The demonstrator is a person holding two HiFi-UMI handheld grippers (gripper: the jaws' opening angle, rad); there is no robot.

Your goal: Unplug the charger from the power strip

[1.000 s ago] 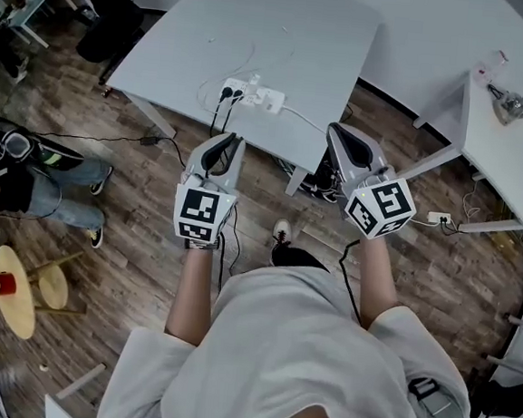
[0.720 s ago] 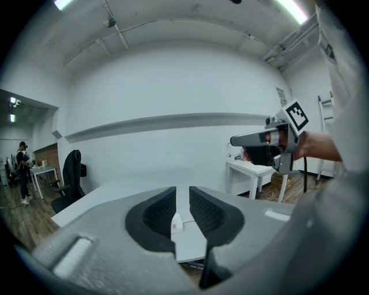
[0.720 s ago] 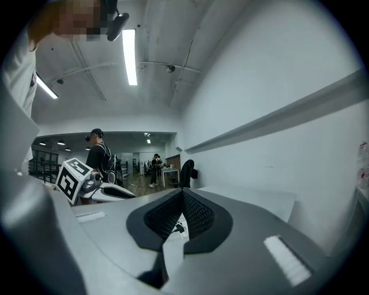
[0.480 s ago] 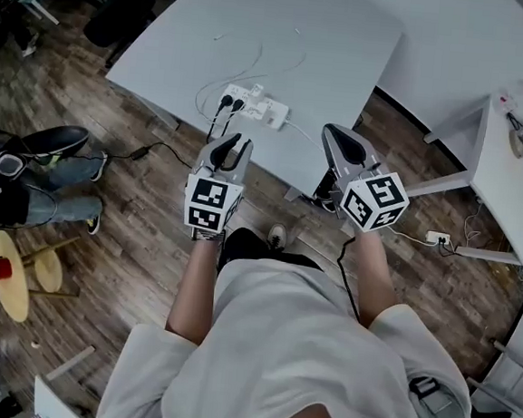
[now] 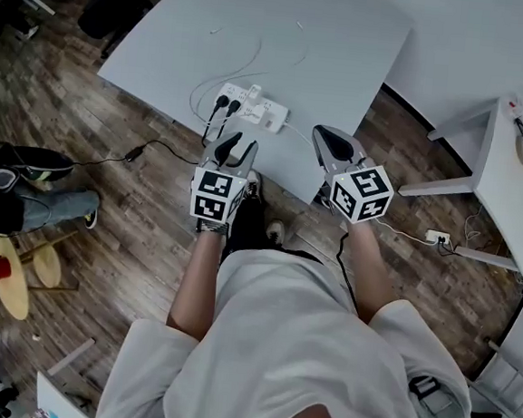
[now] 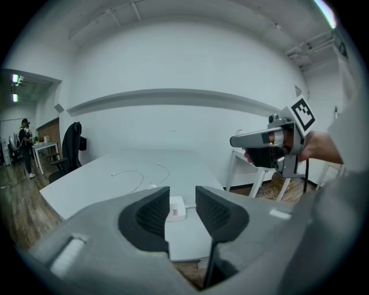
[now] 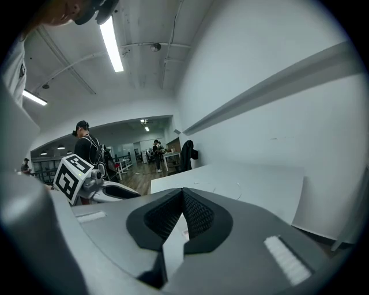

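Observation:
A white power strip point(image 5: 262, 114) lies near the front edge of the white table point(image 5: 340, 37). Two black plugs point(image 5: 227, 106) sit in its left end, and a white charger point(image 5: 253, 93) stands on it. My left gripper point(image 5: 235, 141) hovers just short of the table edge, pointing at the strip. Its jaws are opening and nothing is between them. In the left gripper view the strip point(image 6: 176, 208) shows through the gap of that gripper point(image 6: 183, 199). My right gripper point(image 5: 325, 135) hangs to the right of the strip, shut and empty, with its tips together point(image 7: 183, 195).
Thin white cables point(image 5: 247, 61) curl on the table behind the strip. Black cords drop from the plugs to the wooden floor. A second white table point(image 5: 510, 180) stands at the right. A seated person point(image 5: 26, 201) and a round stool point(image 5: 14, 277) are at the left.
Both grippers have come down and forward toward the table's front edge and the power strip. The left jaws have parted a little.

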